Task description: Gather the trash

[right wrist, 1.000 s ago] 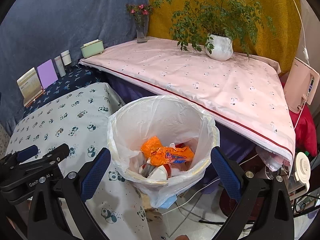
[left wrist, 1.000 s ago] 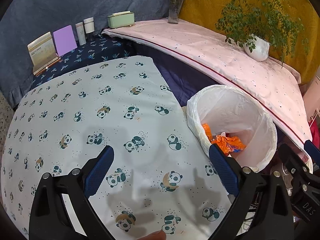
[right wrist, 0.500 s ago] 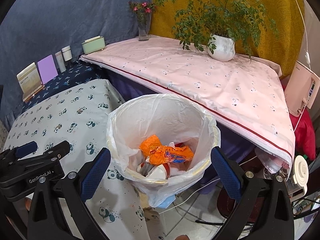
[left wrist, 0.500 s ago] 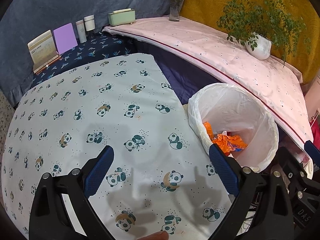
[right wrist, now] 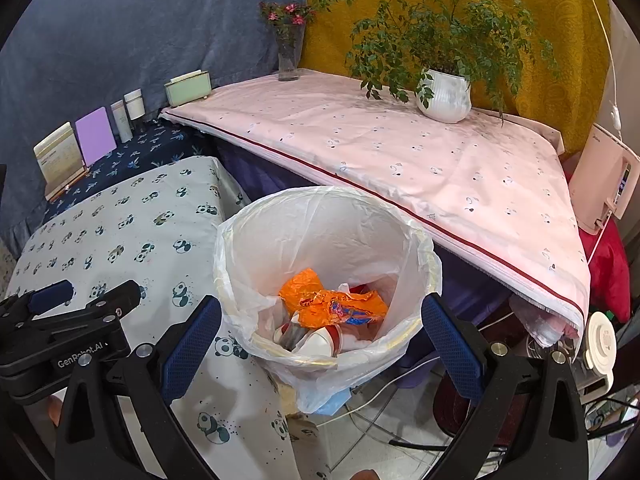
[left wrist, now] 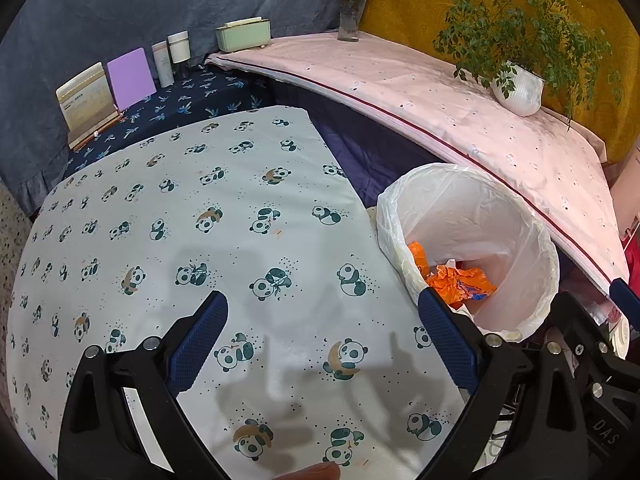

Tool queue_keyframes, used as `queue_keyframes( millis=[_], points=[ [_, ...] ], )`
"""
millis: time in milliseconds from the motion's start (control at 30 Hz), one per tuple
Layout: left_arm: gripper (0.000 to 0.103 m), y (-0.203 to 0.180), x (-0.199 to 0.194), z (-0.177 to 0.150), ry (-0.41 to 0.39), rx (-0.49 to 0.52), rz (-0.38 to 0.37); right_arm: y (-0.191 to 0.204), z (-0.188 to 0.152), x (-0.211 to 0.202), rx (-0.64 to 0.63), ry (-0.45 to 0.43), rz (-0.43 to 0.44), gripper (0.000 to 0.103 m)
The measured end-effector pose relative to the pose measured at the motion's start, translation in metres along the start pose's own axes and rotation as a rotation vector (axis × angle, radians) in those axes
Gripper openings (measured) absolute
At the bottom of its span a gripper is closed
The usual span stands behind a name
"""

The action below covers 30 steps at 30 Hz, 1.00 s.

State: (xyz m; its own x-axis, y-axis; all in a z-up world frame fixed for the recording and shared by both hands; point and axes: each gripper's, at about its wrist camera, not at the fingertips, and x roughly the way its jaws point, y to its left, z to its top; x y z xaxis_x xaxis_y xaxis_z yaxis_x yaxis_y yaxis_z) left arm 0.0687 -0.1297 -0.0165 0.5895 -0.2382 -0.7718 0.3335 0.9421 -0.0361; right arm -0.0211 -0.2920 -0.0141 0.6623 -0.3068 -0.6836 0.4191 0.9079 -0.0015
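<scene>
A bin lined with a white plastic bag point(right wrist: 320, 216) point(left wrist: 500, 216) stands beside the panda-print table point(left wrist: 200, 208) point(right wrist: 132, 232). Inside it lie a crumpled orange wrapper point(right wrist: 328, 300) point(left wrist: 456, 284) and red-and-white paper cups point(right wrist: 316, 338). My right gripper point(right wrist: 320, 344) hovers over the near rim of the bin, open and holding nothing. My left gripper point(left wrist: 324, 344) hangs above the panda cloth left of the bin, open, nothing between its fingers. The left gripper's black body point(right wrist: 68, 328) shows at the left of the right wrist view.
A pink-covered table point(right wrist: 400, 152) runs behind the bin with a white potted plant point(right wrist: 444, 96), a flower vase point(right wrist: 288, 56) and a green box point(right wrist: 188, 88). Books and bottles point(left wrist: 120, 80) stand at the back left. Cables and a white round device point(right wrist: 600, 340) lie on the floor at right.
Both views have drifted slightly, with the scene sitting a little lower in frame. Both grippers stay open and the bin's contents are unchanged.
</scene>
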Motion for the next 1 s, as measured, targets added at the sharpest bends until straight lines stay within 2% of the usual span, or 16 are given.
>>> queue_keyframes(
  millis=[1000],
  points=[
    [0.091, -0.0031, -0.0032, -0.0017, -0.015, 0.021, 0.029, -0.0009, -0.0039, 0.0021, 0.0, 0.007, 0.005, 0.097]
  ],
)
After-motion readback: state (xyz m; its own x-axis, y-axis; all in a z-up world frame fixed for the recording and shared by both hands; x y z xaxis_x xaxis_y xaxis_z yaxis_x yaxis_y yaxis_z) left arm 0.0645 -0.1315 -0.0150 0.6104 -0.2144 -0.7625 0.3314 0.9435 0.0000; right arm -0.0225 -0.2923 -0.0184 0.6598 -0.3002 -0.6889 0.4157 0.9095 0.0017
